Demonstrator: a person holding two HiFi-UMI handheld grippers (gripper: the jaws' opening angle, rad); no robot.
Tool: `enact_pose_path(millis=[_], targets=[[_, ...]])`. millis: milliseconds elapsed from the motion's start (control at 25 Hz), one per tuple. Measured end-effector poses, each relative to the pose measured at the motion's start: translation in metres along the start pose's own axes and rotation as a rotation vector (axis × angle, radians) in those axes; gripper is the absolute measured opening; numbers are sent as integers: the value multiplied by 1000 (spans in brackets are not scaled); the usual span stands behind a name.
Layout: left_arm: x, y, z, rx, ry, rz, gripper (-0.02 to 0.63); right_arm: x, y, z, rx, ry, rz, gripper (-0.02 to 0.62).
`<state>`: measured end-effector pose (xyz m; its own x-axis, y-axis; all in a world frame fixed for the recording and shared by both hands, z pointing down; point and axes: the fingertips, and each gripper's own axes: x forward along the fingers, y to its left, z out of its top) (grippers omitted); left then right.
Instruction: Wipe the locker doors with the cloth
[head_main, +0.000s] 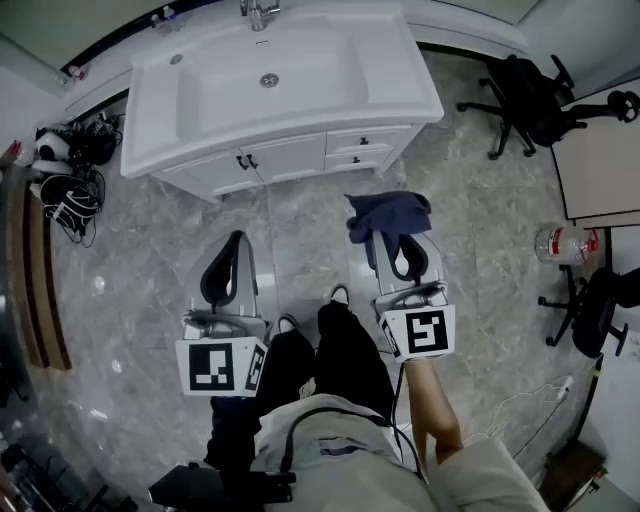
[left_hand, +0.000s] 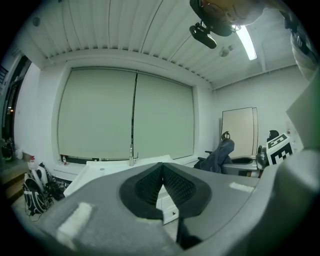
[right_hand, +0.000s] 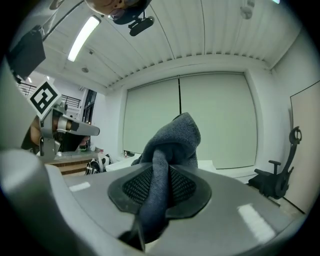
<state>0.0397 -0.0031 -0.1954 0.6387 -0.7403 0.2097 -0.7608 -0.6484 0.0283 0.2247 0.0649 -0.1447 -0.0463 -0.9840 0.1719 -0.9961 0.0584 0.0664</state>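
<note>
Overhead, a person in dark trousers (head_main: 335, 350) stands on a grey, veined marble-look floor (head_main: 130, 300) with a glossy sheen, facing a white vanity (head_main: 160, 120) at the top centre of the head view. Its smooth rectangular basin has a chrome faucet (head_main: 258, 12) at the back, and the white cabinet doors (head_main: 290, 158) below carry small dark handles. Black bags and tangled cords (head_main: 70, 180) lie at the upper left, a black office chair (head_main: 525, 100) stands at the upper right beside a pale tabletop (head_main: 605, 165), and a clear plastic bottle (head_main: 562, 243) lies on the floor at the right edge. The gripper views show pale roller blinds (left_hand: 125, 115) across the far wall under a white slatted ceiling (left_hand: 125, 25) with a tube light (left_hand: 245, 40). The left gripper (head_main: 234, 243), grey with black ribbed pads, sits at lower centre-left with its jaws closed together and nothing between them. The right gripper (head_main: 398, 240), at lower centre-right, is clamped on the cloth (head_main: 388, 212), a dark blue-grey terry fabric with a soft nap, bunched into folds that rise above the pads and hang down between them. Each gripper carries a cube with black-and-white square markers.
</note>
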Motion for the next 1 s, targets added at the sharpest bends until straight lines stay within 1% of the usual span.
enact_pose_path(millis=[80, 200, 400, 480, 600, 720, 1000], targets=[[-20, -4, 8, 10, -1, -6, 2, -21, 4, 16, 15, -22, -30, 81], [-51, -6, 17, 20, -6, -35, 2, -52, 21, 34, 29, -46, -69, 80], [-105, -8, 27, 32, -38, -83, 2, -103, 60, 36, 93, -20, -113, 75], [-120, -4, 29, 30, -44, -87, 2, -118, 71, 38, 93, -20, -125, 74], [-137, 0, 31, 26, -52, -87, 2, -133, 80, 48, 68, -32, -128, 75], [-152, 2, 33, 30, -57, -79, 2, -145, 87, 58, 51, -37, -114, 75], [-155, -9, 42, 42, -52, -69, 2, -154, 76, 77, 25, -65, -92, 75]])
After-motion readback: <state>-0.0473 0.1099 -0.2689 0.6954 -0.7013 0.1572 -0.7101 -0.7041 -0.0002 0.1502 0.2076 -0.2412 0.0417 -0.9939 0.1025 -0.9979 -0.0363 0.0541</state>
